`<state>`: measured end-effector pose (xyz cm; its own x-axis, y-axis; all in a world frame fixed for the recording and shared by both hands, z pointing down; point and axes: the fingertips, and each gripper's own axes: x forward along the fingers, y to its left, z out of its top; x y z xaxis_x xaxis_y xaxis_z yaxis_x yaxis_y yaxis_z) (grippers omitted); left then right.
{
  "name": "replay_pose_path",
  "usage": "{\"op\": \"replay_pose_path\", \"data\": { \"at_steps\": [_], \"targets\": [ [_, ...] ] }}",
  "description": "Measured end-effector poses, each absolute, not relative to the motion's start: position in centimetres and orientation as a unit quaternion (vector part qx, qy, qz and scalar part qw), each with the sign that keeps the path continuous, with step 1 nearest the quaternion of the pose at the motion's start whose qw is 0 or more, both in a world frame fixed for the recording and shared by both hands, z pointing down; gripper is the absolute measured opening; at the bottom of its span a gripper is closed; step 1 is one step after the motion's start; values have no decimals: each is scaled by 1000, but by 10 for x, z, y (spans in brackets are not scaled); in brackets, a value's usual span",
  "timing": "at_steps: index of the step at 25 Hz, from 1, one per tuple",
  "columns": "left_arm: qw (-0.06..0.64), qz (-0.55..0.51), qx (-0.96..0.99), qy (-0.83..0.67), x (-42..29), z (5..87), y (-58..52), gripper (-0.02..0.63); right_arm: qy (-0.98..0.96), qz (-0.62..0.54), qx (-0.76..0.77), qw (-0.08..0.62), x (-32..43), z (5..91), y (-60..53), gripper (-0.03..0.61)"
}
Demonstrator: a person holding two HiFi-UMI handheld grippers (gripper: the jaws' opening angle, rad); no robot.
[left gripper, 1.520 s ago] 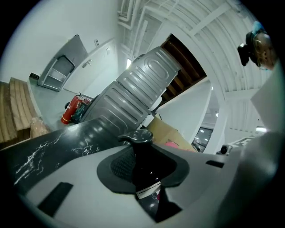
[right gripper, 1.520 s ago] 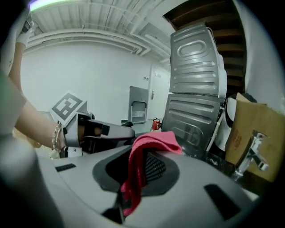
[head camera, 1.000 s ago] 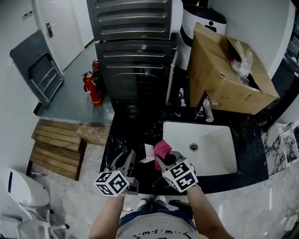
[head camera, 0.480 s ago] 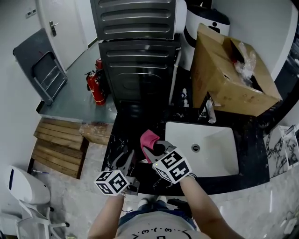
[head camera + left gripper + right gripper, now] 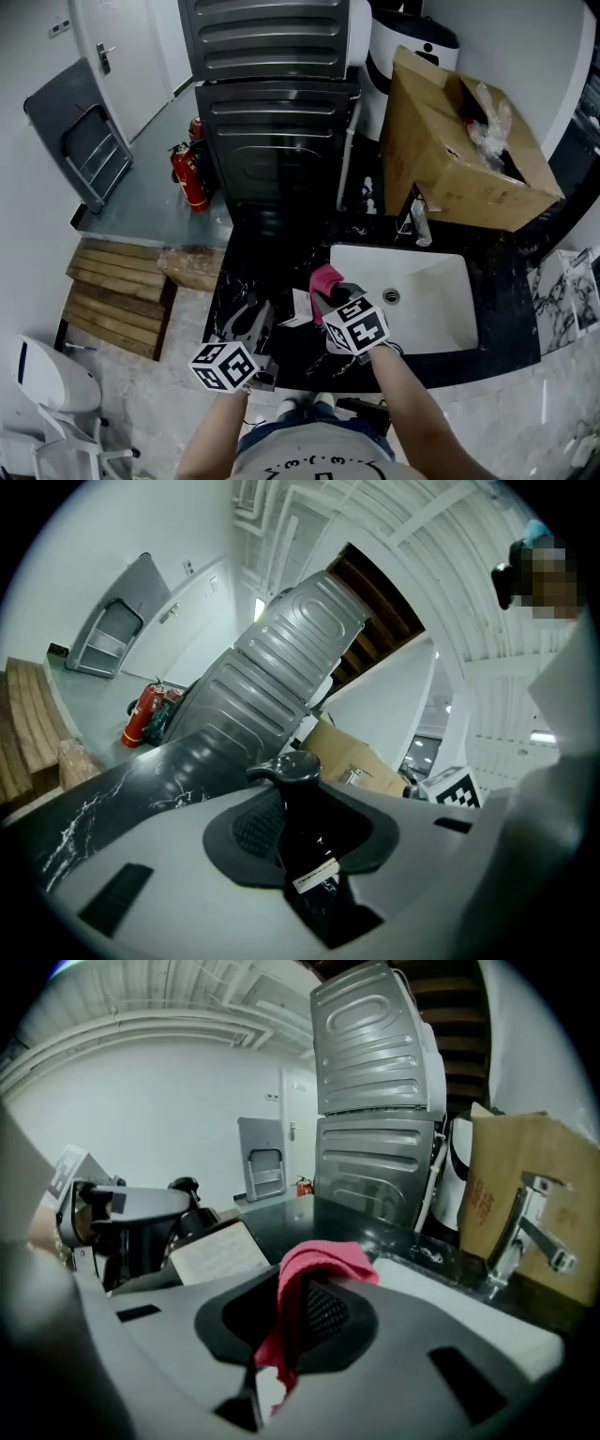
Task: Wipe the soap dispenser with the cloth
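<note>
— Soap dispenser [image 5: 300,822], the black pump bottle with a white label: where is it?
— Between the jaws of the left tool [image 5: 255,317], which grips it by the body. Its pump head points up in the left gripper view. It is at the near left part of the black marble table [image 5: 272,248].
— And the cloth?
— The pink-red cloth [image 5: 323,1258] is pinched in the closed right tool [image 5: 334,296], with one fold draped over the jaw tips. It sits just right of the dispenser; I cannot tell whether they touch.
— What lies around them?
— A white rectangular sink [image 5: 441,323] is set in the table to the right, with a chrome tap [image 5: 527,1206] at its far edge. A brown cardboard box [image 5: 450,159] stands far right. Two stacked grey metal appliances [image 5: 272,112] stand left of it, and a red fire extinguisher [image 5: 185,178] is on the floor [image 5: 141,202] further left.
</note>
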<state>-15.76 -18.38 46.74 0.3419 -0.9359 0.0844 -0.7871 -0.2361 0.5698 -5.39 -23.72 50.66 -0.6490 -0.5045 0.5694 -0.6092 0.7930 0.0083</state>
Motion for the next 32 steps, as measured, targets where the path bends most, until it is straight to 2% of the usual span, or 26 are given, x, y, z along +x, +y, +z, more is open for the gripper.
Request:
{"op": "replay_pose_path", "data": {
  "at_steps": [2,6,17,25,26,28,30,32],
  "targets": [
    [263,-131,779,-554,-156,466,-184,103,-901,96,309,289,-49,512,-234,49],
    [246,-92,795,-547,-150,463,-188,104,-904,117,331,246,-34,495,-230,49],
    [77,111,848,-513,-68,456,-203,92,-876,131,425,188,43,468,-217,49],
    [49,152,905,-393,-71,457,-205,98,-867,139,446,173,62,463,-216,49],
    [43,163,911,-376,-76,457,-206,108,-868,140,444,171,61,463,-217,49],
    [36,184,915,-359,-90,456,-210,192,-870,140,441,171,58,463,-217,49],
    [37,197,914,-353,-108,455,-211,248,-872,138,437,172,54,463,-217,49],
    [43,197,912,-358,-126,454,-211,261,-874,136,433,174,49,463,-217,49]
  ]
}}
